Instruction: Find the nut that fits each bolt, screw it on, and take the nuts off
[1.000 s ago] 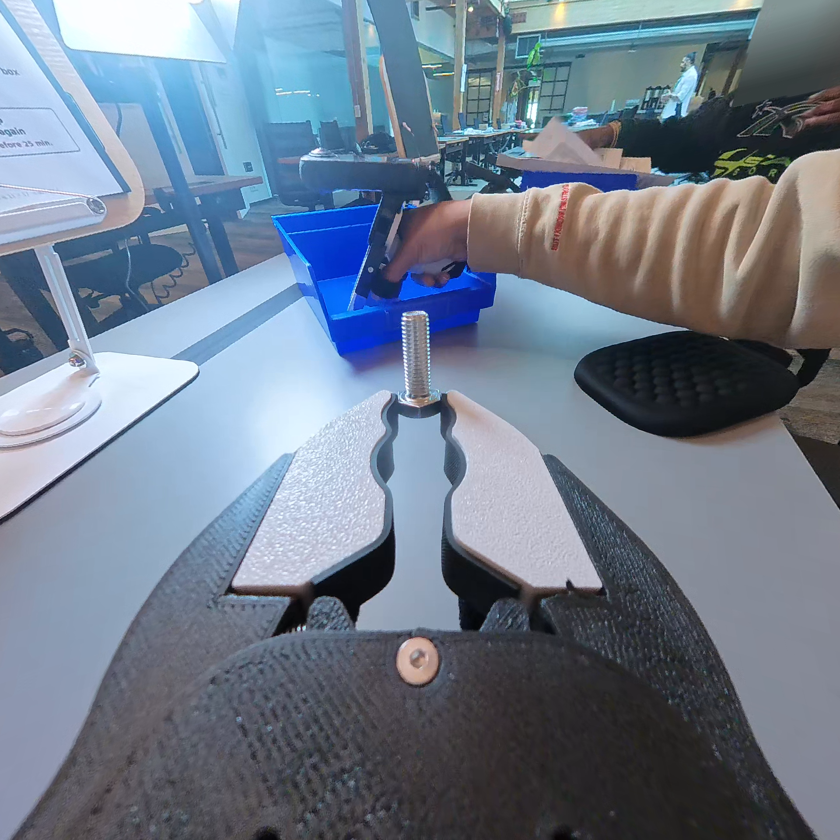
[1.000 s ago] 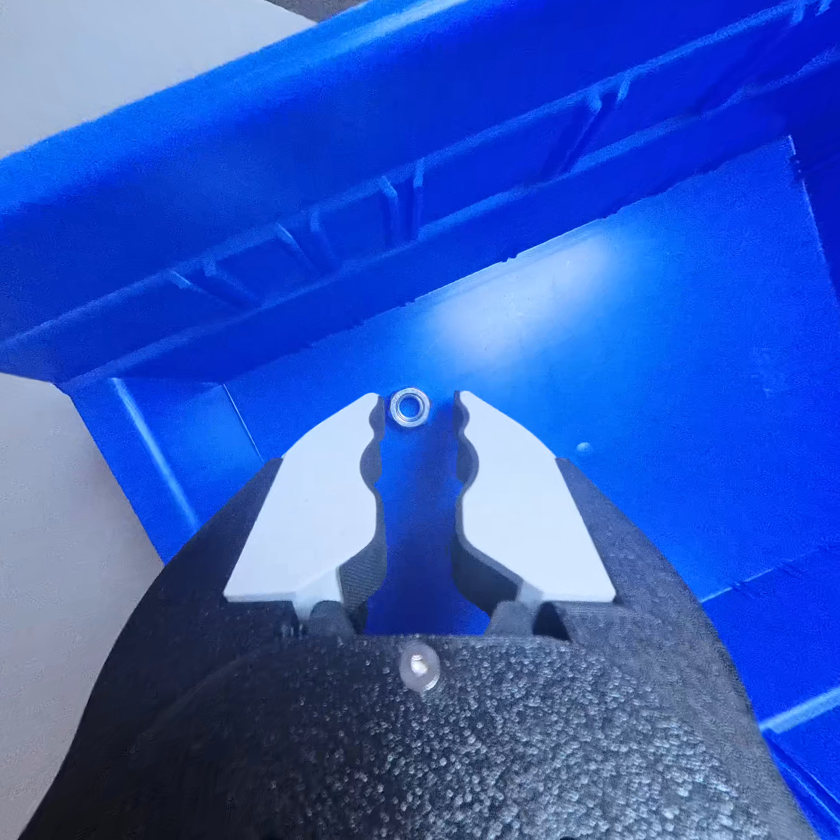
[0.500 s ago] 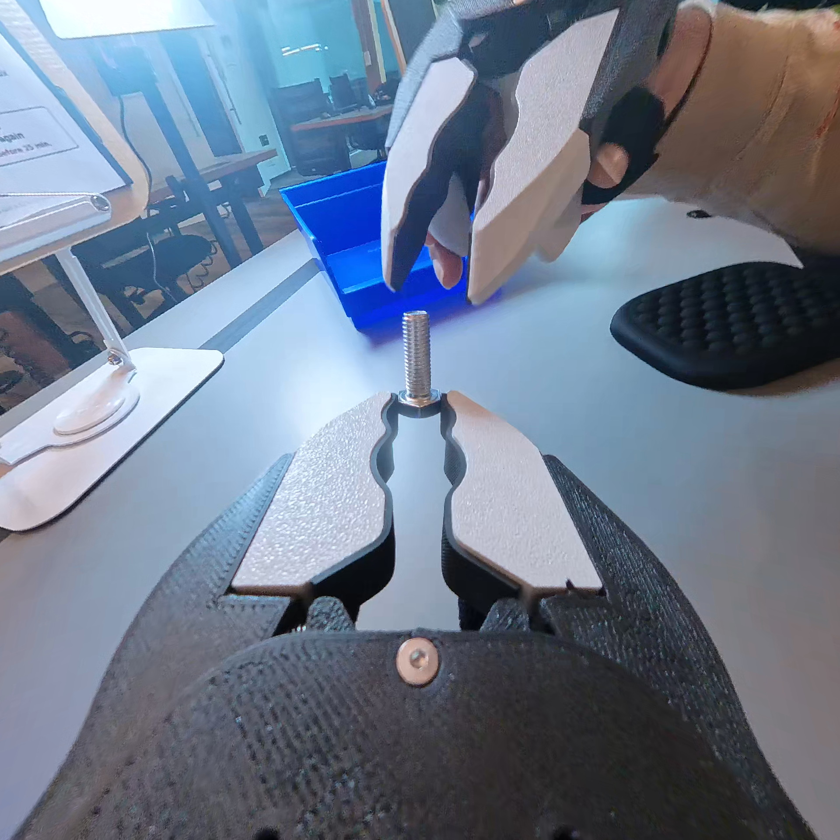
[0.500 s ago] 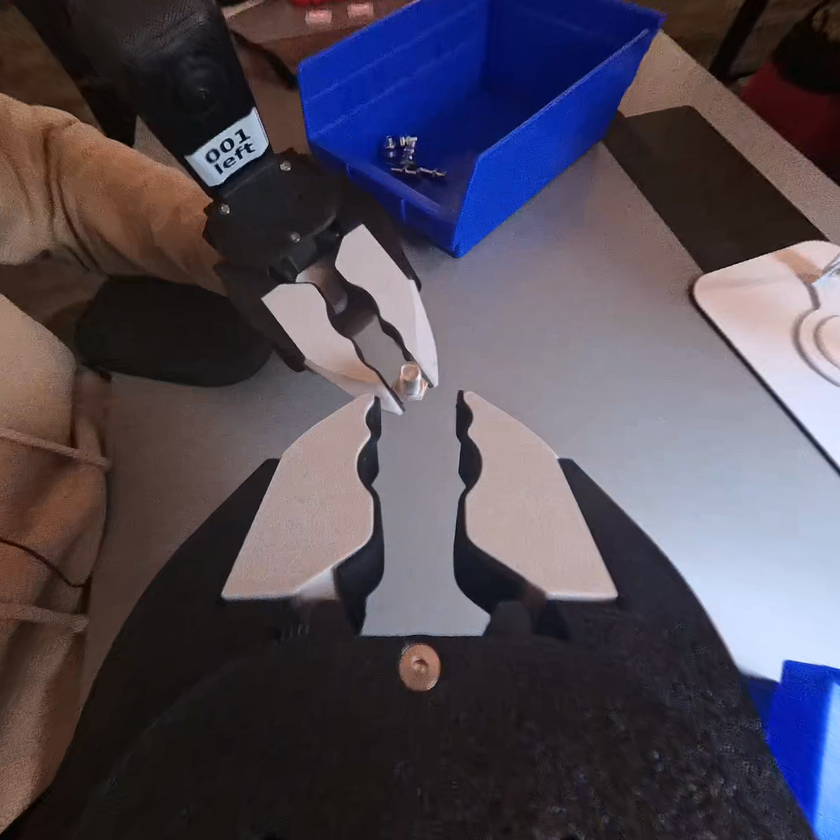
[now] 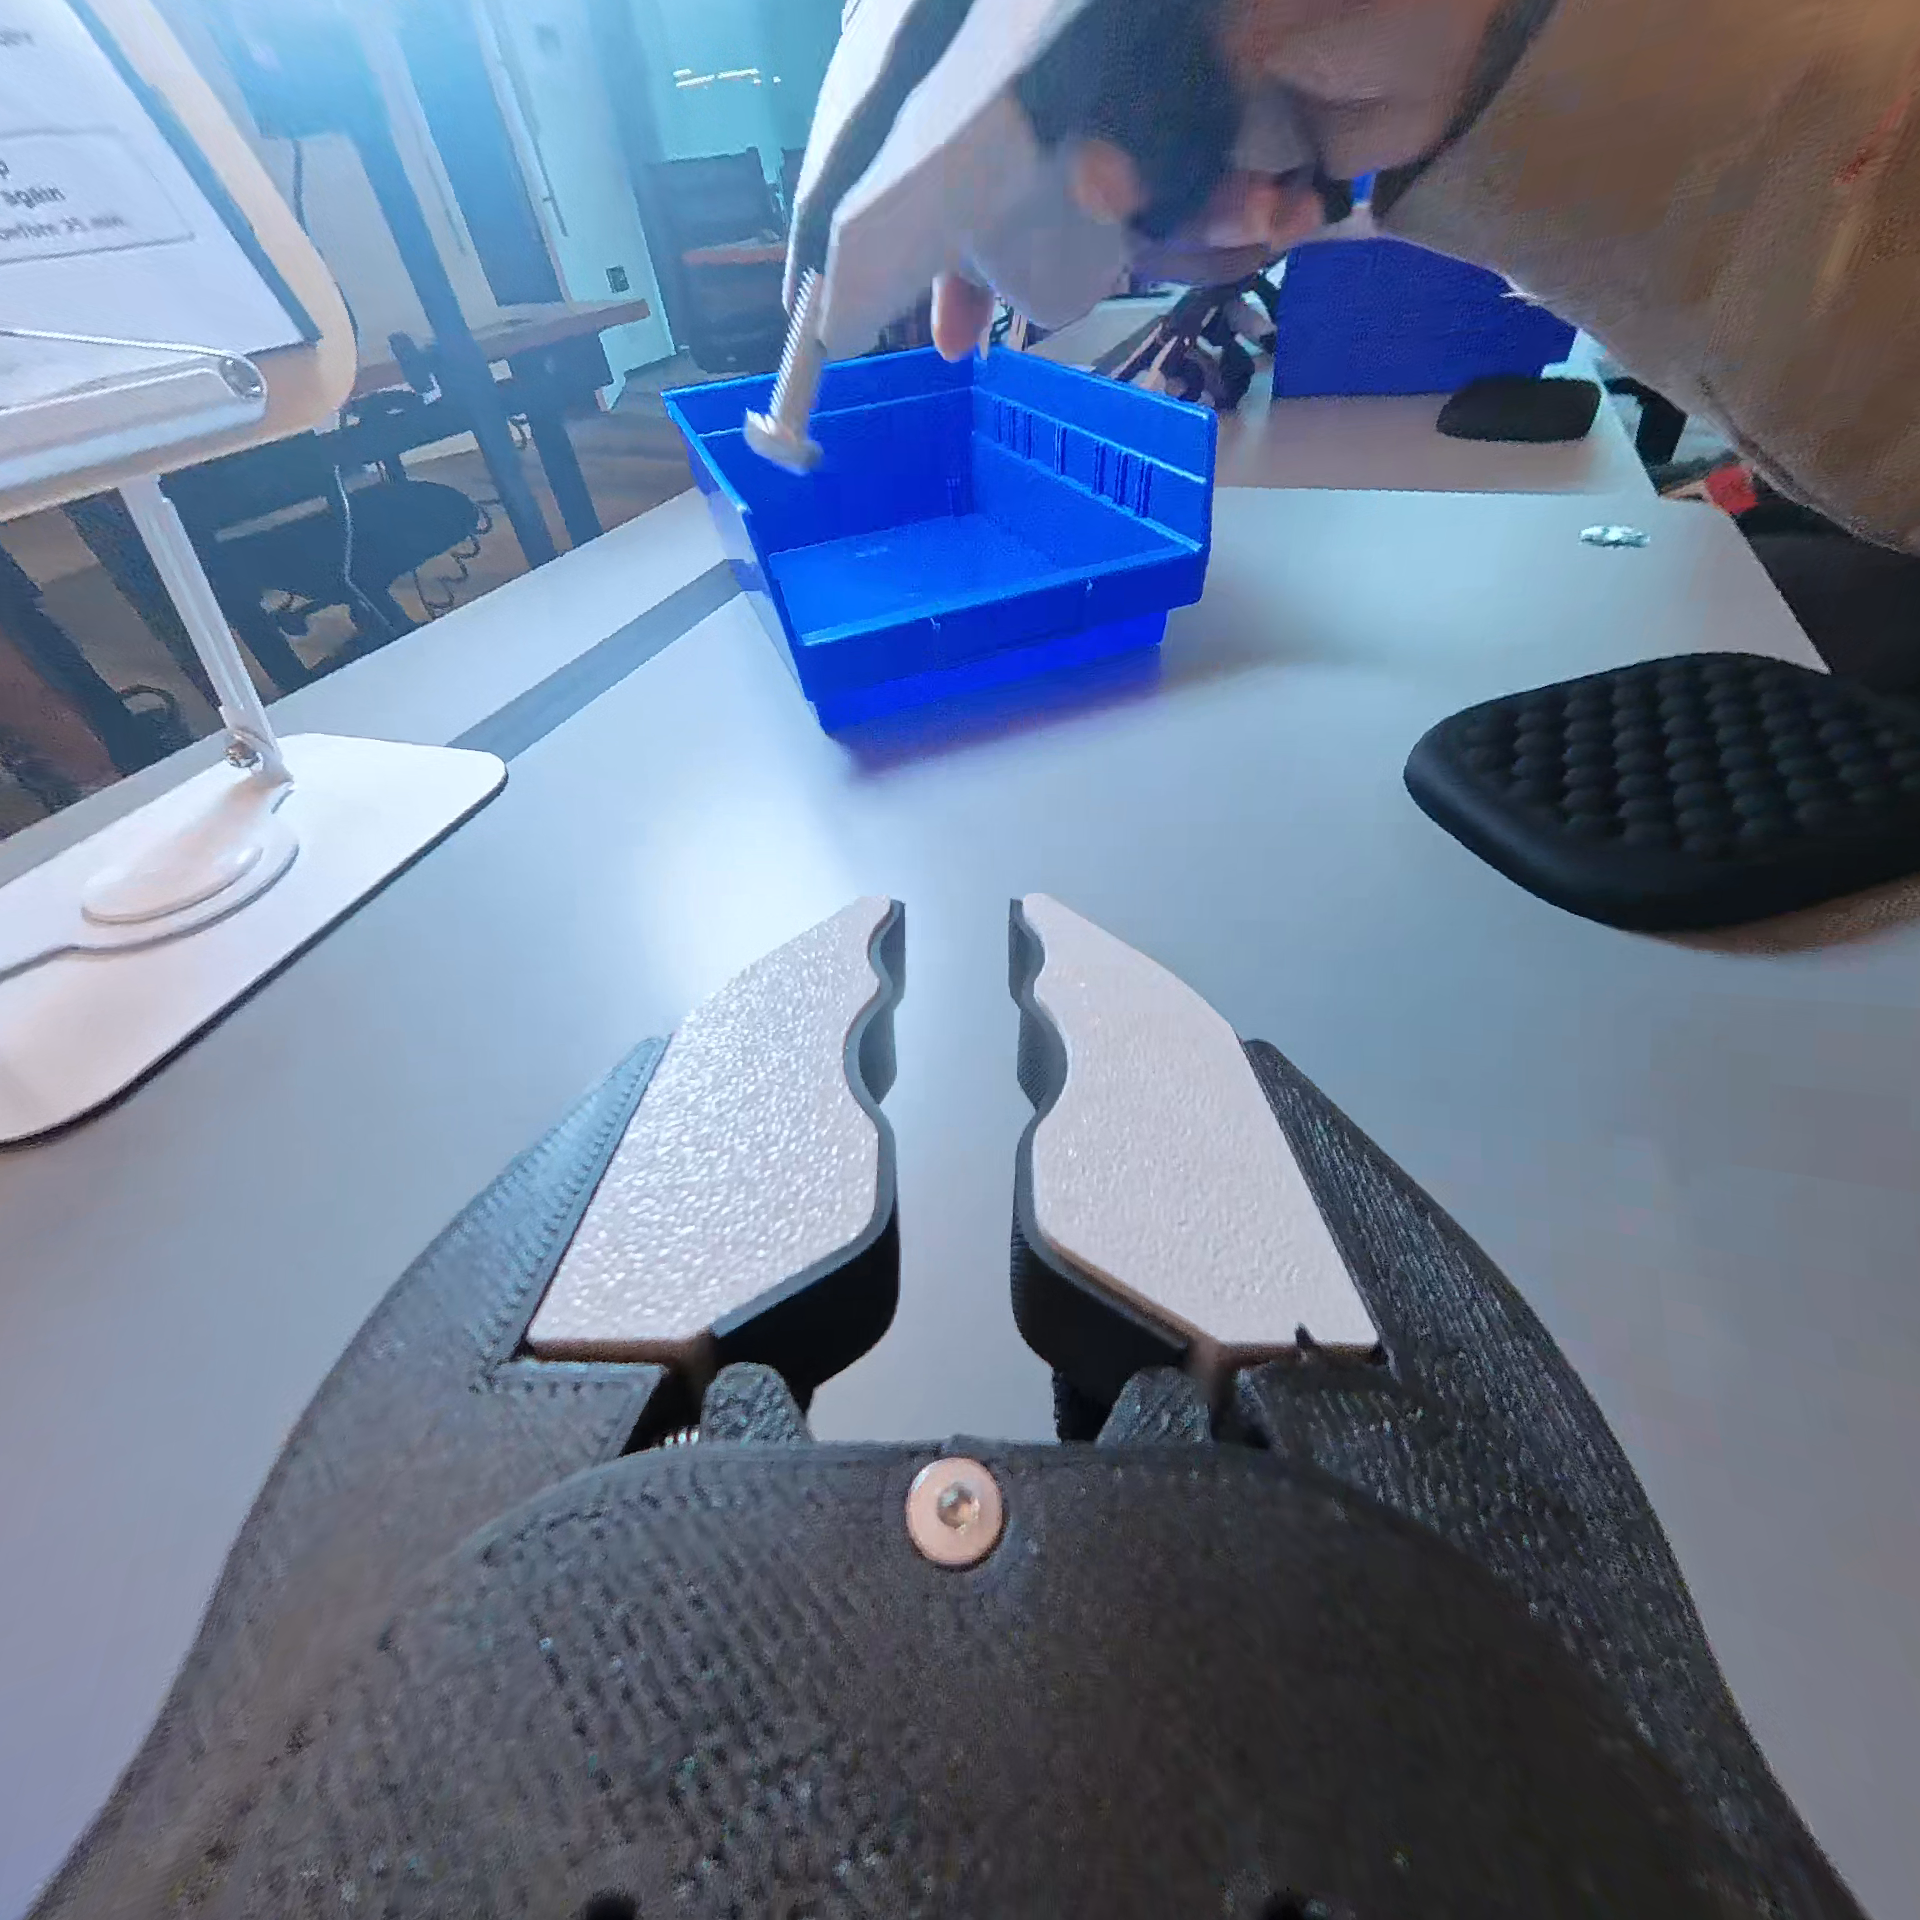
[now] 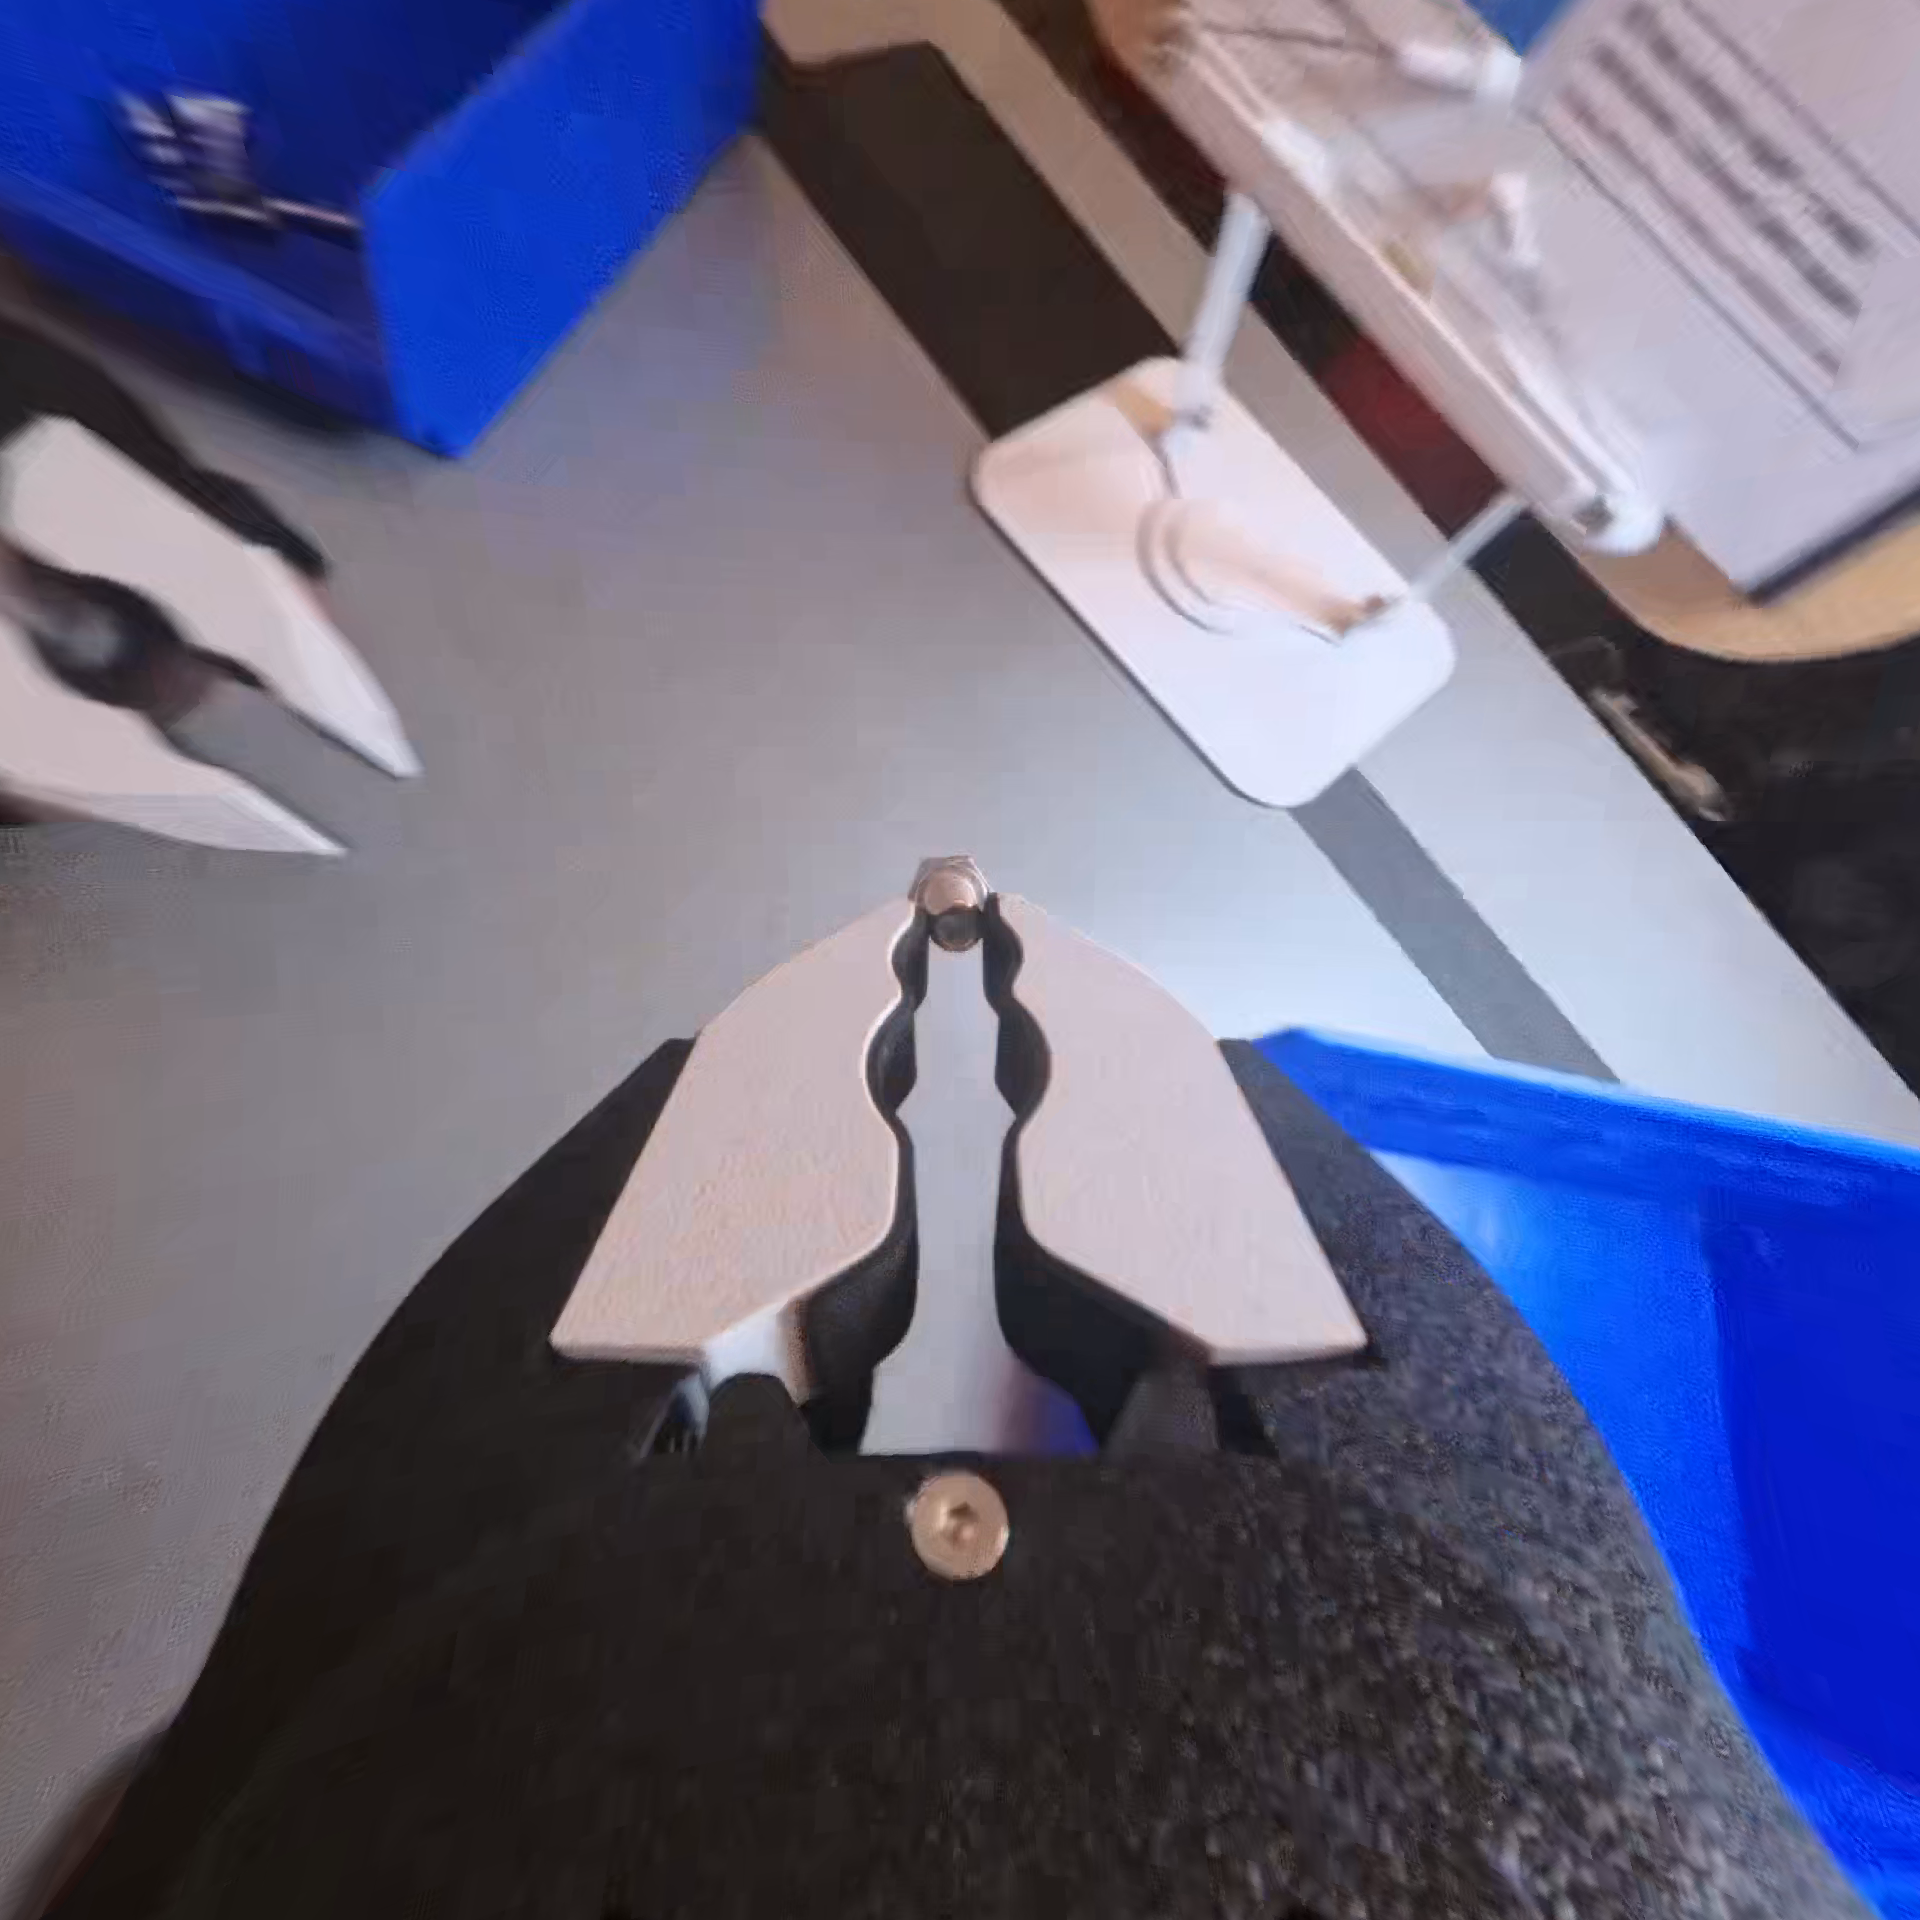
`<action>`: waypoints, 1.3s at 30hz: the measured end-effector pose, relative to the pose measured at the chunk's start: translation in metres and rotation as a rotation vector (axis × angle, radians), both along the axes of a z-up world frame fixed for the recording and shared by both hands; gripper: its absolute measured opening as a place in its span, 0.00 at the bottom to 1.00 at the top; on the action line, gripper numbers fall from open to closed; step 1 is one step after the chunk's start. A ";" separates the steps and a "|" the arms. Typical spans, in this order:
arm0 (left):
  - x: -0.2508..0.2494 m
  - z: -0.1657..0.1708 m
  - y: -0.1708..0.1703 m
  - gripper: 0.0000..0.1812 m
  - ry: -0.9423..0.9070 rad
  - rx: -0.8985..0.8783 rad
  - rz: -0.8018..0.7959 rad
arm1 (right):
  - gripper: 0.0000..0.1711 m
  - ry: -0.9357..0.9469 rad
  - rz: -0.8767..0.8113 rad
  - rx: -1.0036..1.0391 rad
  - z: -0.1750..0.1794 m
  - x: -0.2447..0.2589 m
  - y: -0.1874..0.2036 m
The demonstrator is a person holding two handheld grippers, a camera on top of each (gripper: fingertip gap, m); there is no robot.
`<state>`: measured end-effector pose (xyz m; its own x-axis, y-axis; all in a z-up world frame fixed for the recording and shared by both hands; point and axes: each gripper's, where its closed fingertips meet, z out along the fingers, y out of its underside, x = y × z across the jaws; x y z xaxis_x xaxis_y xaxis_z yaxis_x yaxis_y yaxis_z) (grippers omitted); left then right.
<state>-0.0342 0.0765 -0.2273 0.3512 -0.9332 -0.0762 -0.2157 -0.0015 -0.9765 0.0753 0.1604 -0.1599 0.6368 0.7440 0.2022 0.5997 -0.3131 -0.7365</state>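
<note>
1. Open blue plastic bin [image 5: 1091, 520] near desk [image 5: 1143, 831] far edge: floor visible looks bare; second blue bin [image 6: 260, 156] holds blurred metal pieces.
2. Left hand-held gripper [image 5: 956, 925]: fingers apart, empty.
3. Right hand-held gripper [image 6: 951, 920]: clamped on silver threaded hex-head bolt [image 5: 795, 374], dangling head-down above bin rim.
4. Risk: tip-only grip, bolt may slip, missing bin.

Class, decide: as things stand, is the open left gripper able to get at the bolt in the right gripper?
Probably yes. The left gripper is open and empty, and the bolt hangs head-down from the right gripper, above the blue bin, with nothing between them.
</note>
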 end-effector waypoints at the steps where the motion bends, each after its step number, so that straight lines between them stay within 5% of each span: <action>1: -0.001 0.001 0.001 0.09 -0.007 -0.005 0.000 | 0.06 -0.040 -0.122 -0.007 -0.004 0.036 0.023; 3: -0.001 -0.002 0.002 0.07 0.006 0.009 0.006 | 0.06 -0.137 -0.371 -0.026 -0.026 0.111 0.065; 6: 0.000 -0.007 0.001 0.06 0.032 0.016 0.002 | 0.06 -0.156 -0.530 -0.282 -0.090 0.170 0.081; 10: -0.001 -0.011 0.002 0.04 0.049 0.013 0.003 | 0.06 -0.205 -0.588 -0.416 -0.127 0.191 0.087; 19: -0.004 -0.017 0.006 0.04 0.060 -0.008 0.005 | 0.06 -0.102 -0.593 -0.498 -0.137 0.187 0.104; 25: -0.003 -0.017 0.004 0.08 0.047 -0.029 -0.020 | 0.13 -0.009 -0.585 -0.431 -0.123 0.183 0.110; 30: -0.008 -0.001 0.005 0.10 -0.008 -0.036 -0.016 | 0.18 0.270 -0.442 -0.027 -0.035 0.135 0.112; 34: -0.037 0.041 0.017 0.09 -0.051 -0.007 0.060 | 0.19 0.504 -0.218 0.136 0.012 0.063 0.056; 39: -0.149 0.097 0.057 0.00 0.006 -0.003 0.331 | 0.17 0.562 -0.049 0.175 -0.009 -0.002 -0.017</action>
<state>-0.1829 0.1331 -0.1301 0.6352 -0.7686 -0.0761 -0.2087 -0.0759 -0.9750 0.0734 0.1436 -0.1691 0.7145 0.6972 -0.0590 0.0905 -0.1757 -0.9803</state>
